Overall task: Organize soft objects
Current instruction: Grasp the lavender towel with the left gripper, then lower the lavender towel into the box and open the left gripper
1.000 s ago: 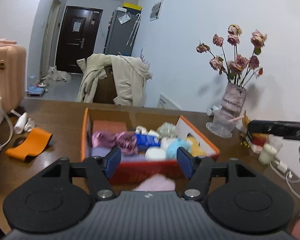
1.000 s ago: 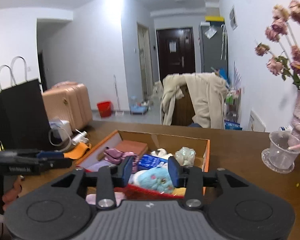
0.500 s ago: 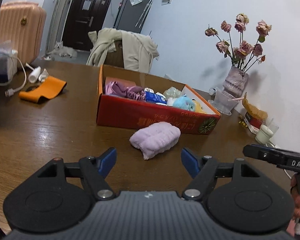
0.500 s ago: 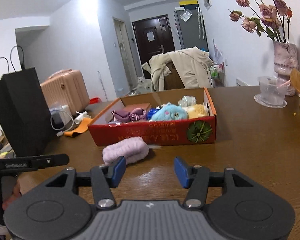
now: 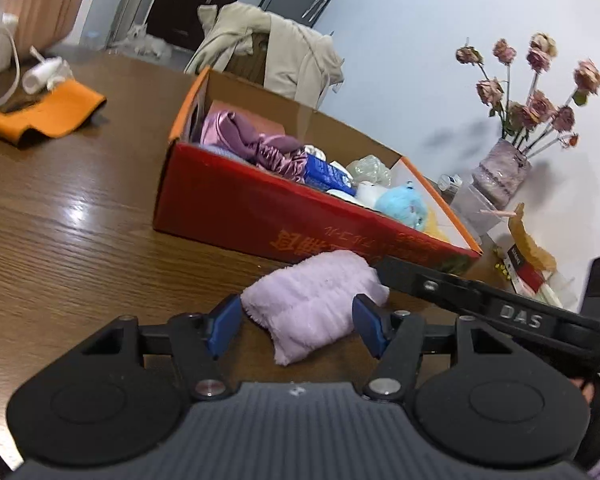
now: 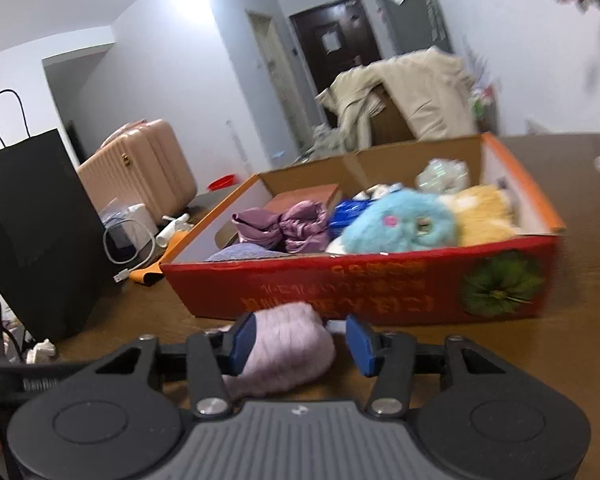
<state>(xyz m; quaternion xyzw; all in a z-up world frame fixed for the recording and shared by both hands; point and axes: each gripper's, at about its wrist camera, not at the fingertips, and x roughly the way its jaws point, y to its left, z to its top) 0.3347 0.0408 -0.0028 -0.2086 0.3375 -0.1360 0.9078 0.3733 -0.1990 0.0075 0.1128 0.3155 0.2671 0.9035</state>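
A rolled lilac fluffy towel [image 5: 316,300] lies on the wooden table in front of a red cardboard box [image 5: 240,208]. My left gripper [image 5: 296,328] is open with its blue pads on either side of the towel. My right gripper [image 6: 300,340] is open too, and the towel [image 6: 284,352] sits between its pads, nearer the left one. The box [image 6: 340,292] holds soft things: purple satin cloth [image 6: 296,224], a blue plush [image 6: 400,220], a yellow plush [image 6: 484,216]. The right gripper's finger [image 5: 480,304] crosses the left wrist view beside the towel.
An orange band [image 5: 48,116] and a white charger lie at the table's far left. A black paper bag [image 6: 36,232] stands at the left. A vase of dried roses [image 5: 504,172] and a glass stand beyond the box. A chair draped with a coat [image 5: 268,52] is behind.
Both grippers have dropped low and moved in on the lilac towel, which now lies between each pair of pads. Both stayed open.
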